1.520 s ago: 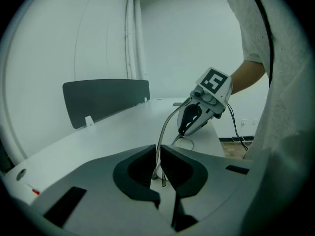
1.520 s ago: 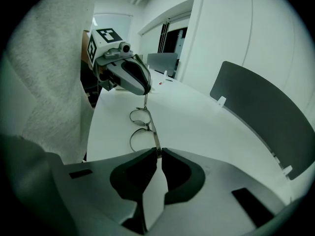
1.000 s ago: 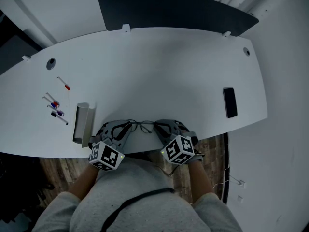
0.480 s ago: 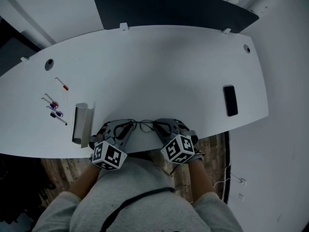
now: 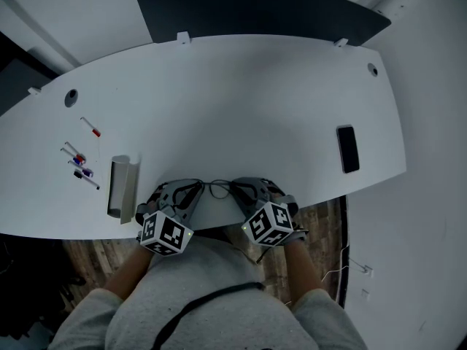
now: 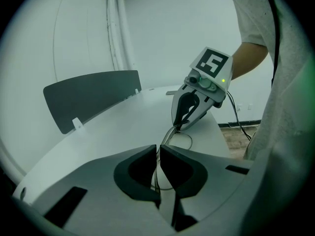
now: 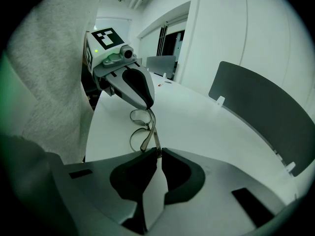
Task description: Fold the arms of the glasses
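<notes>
White curved table (image 5: 241,100) is the reference for everything.
- Dark grey flat panel (image 5: 255,13) stands upright along the table's far edge.
- Left gripper (image 5: 191,192) and right gripper (image 5: 241,189) hang over the middle of the table's near edge. They are close together, tips angled down and towards each other.
- Grey oblong open case (image 5: 121,187) lies on the table by the near edge, towards the left end and just beside the left gripper.
- Black rectangular phone (image 5: 347,152) lies flat near the table's right end, well apart from the grippers.
- Thin dark wire-framed glasses (image 7: 141,132) span the gap between the two grippers, low over the table's near edge. Can't tell if they touch the top.
- Left gripper view: jaws are pinched together on a thin part of the frame.
- Right gripper view: jaws are clamped on the other end, at the corner of the frame. Both lenses hang towards the left gripper.
- A few small pens (image 5: 80,165) are scattered on the table's left end, beyond the case.
</notes>
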{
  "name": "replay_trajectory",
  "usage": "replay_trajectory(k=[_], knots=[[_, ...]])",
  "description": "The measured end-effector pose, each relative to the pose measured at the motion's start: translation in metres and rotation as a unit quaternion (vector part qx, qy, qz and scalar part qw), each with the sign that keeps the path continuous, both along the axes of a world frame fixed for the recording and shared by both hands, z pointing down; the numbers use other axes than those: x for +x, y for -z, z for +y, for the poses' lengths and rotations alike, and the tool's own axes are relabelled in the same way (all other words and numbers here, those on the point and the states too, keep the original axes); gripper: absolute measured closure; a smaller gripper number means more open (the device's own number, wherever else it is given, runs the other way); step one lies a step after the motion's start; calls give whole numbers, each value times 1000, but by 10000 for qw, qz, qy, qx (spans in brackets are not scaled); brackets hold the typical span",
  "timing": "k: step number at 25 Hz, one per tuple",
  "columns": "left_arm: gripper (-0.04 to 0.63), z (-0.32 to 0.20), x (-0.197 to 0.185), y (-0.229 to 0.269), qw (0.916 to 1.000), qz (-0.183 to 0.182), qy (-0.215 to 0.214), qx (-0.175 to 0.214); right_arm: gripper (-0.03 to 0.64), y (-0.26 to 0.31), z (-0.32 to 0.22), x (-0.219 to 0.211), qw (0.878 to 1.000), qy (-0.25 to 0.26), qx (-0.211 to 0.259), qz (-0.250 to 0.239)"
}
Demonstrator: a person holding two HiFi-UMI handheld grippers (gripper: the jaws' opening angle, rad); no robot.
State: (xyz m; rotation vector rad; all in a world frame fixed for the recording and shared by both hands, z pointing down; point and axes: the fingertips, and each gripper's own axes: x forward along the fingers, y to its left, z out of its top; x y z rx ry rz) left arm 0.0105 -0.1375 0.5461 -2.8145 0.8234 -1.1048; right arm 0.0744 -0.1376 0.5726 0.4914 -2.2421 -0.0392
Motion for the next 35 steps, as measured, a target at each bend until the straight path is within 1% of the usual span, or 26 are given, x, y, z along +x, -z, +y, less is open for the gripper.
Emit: replay_trajectory(k=[6,11,16,21,27,35], knots=[[561,-2,1,0,10000,24,18,-18,572,0,0,1,9999,-83,-79,-88],[562,-5,2,0,10000,24,39,-27,572,1,-3,4,9994,-258,-130,-199],[563,-5,5,-1,10000,9,-29,-20,572,-4,-1,12,9993,-301,-213,-91],[569,-5,7,-5,9998,-126,-118,43,572,-6,1,17,9992,-331,-237,-58],[569,-5,8,-8,9996,-206,-183,37,572,-8,4,16,9991,-328,-259,-88],[569,-6,11,-7,9995,-194,-245,18,572,-9,5,16,9989,-347,-304,-82]])
